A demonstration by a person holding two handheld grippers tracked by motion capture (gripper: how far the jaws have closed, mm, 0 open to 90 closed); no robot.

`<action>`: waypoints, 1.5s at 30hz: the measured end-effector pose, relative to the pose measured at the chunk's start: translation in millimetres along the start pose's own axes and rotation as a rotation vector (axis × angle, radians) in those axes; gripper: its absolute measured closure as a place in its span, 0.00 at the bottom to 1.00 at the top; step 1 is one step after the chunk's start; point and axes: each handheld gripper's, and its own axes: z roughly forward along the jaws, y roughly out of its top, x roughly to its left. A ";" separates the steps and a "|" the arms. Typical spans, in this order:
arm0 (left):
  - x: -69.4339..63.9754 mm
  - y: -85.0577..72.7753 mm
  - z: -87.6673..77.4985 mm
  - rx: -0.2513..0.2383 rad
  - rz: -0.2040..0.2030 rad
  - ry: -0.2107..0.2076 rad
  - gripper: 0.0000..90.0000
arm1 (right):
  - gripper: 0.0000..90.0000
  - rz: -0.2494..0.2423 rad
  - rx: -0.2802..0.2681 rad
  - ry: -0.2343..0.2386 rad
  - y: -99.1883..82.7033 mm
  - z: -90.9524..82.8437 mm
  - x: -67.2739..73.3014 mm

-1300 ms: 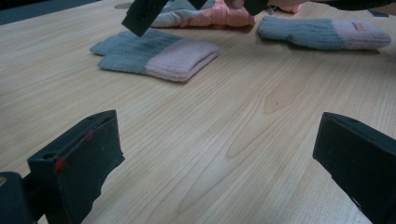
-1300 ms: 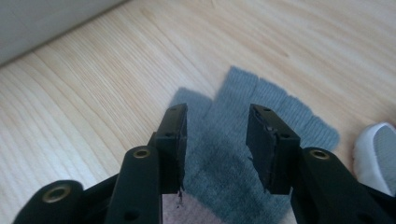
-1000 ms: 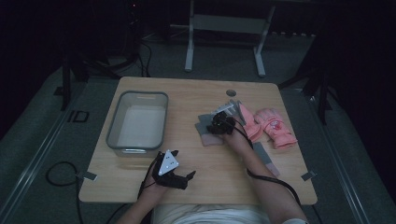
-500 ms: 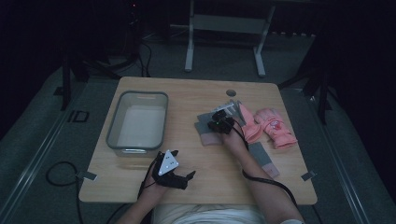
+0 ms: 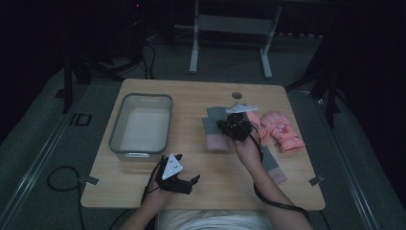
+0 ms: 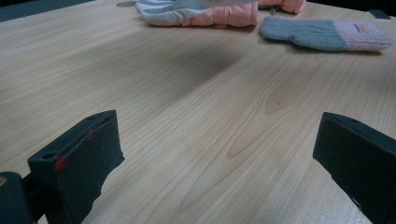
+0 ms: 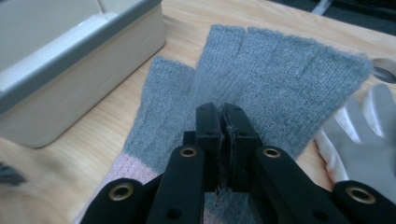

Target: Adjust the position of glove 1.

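Since the earlier frame the right gripper [image 7: 221,122] had closed its jaws and lifted, pinching the grey knit glove [image 7: 261,84] at its palm. Its fingerless tips hung beyond the pads; a pink cuff lay nearer the hand. The plastic bin [image 5: 141,127] stood empty to one side, so placing likely remained. The left gripper [image 6: 219,154] rested spread wide over bare wood, its mate [image 6: 327,35] far ahead.

right hand-held gripper [image 5: 229,126] clamps the grey glove [image 5: 216,129] on the table [image 5: 191,98].
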 end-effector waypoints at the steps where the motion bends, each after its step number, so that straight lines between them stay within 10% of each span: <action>1: 0.2 0.0 0.0 0.001 -0.001 0.000 0.01 | 0.96 0.021 -0.012 0.003 -2.0 -6.8 2.1; 15: 0.0 0.1 0.3 -0.001 0.003 0.005 0.01 | 0.96 0.106 0.003 0.000 -51.3 -44.0 25.7; 45: -0.7 0.2 0.2 0.006 0.005 0.006 0.01 | 0.94 0.120 0.145 0.001 -120.5 10.1 33.5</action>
